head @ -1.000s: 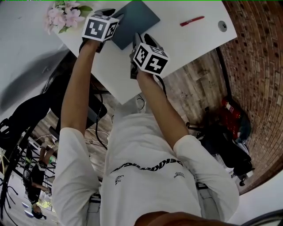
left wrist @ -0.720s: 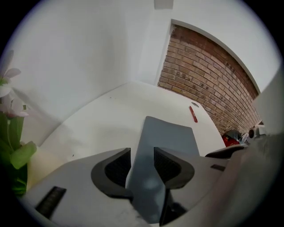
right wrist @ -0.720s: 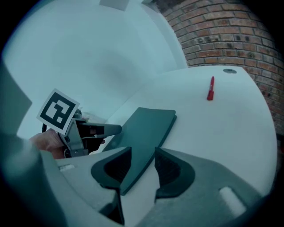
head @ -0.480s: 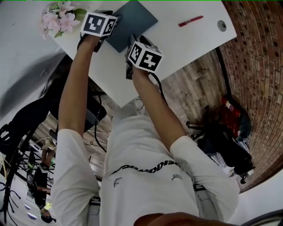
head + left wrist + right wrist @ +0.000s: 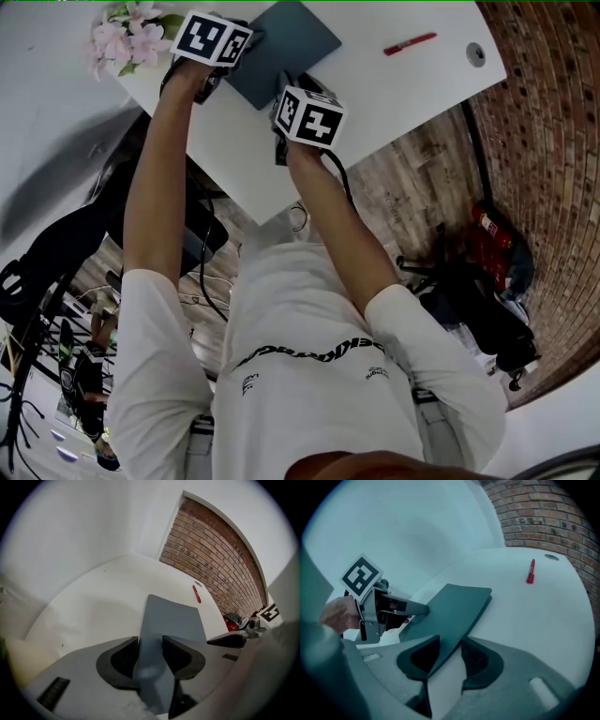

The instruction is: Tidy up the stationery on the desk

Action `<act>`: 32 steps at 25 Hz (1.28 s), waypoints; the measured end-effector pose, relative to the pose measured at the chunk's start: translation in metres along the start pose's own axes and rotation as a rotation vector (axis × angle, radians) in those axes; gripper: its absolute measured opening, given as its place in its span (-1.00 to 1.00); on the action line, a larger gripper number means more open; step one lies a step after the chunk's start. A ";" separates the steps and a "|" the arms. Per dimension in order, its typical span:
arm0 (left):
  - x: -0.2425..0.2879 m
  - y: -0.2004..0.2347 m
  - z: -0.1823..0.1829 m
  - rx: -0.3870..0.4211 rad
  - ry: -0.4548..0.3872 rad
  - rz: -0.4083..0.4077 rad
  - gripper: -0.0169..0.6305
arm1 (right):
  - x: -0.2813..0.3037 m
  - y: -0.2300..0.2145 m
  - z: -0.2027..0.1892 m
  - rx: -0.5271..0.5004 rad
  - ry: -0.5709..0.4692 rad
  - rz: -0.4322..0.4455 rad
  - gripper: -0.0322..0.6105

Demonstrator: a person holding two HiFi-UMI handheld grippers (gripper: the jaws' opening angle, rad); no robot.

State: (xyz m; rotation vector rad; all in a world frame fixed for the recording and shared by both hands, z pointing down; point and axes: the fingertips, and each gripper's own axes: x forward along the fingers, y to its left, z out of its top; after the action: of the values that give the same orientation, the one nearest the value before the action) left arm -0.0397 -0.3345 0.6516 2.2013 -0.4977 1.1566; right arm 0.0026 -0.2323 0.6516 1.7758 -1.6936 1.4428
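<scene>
A dark teal notebook (image 5: 291, 42) lies at the near left part of the white desk (image 5: 394, 89). My left gripper (image 5: 150, 641) is shut on its left edge, and the cover (image 5: 171, 618) runs out ahead between the jaws. The right gripper (image 5: 450, 644) is shut on the notebook's near corner (image 5: 454, 606). The left gripper (image 5: 389, 606) shows on the far side of the cover in the right gripper view. In the head view both marker cubes sit over the notebook's near edge. A red pen (image 5: 410, 43) lies alone to the right, also seen as the pen (image 5: 530, 571).
A bunch of pink flowers (image 5: 131, 37) stands at the desk's left corner beside my left gripper. A round cable grommet (image 5: 476, 53) sits near the desk's right edge. A brick wall (image 5: 215, 569) runs along the right. A black chair (image 5: 56, 253) stands below the desk's left side.
Both grippers have crept a little farther up onto the desk, still holding the notebook. The red pen has not moved.
</scene>
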 end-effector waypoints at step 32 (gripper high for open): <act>-0.011 -0.047 -0.048 -0.342 -0.120 0.150 -0.53 | -0.019 -0.035 0.022 -0.498 0.155 0.137 -0.48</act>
State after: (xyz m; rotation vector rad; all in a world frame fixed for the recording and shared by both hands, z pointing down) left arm -0.0481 -0.2674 0.6480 1.9676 -0.8575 0.9358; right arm 0.0471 -0.2292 0.6410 1.2725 -1.9095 1.0478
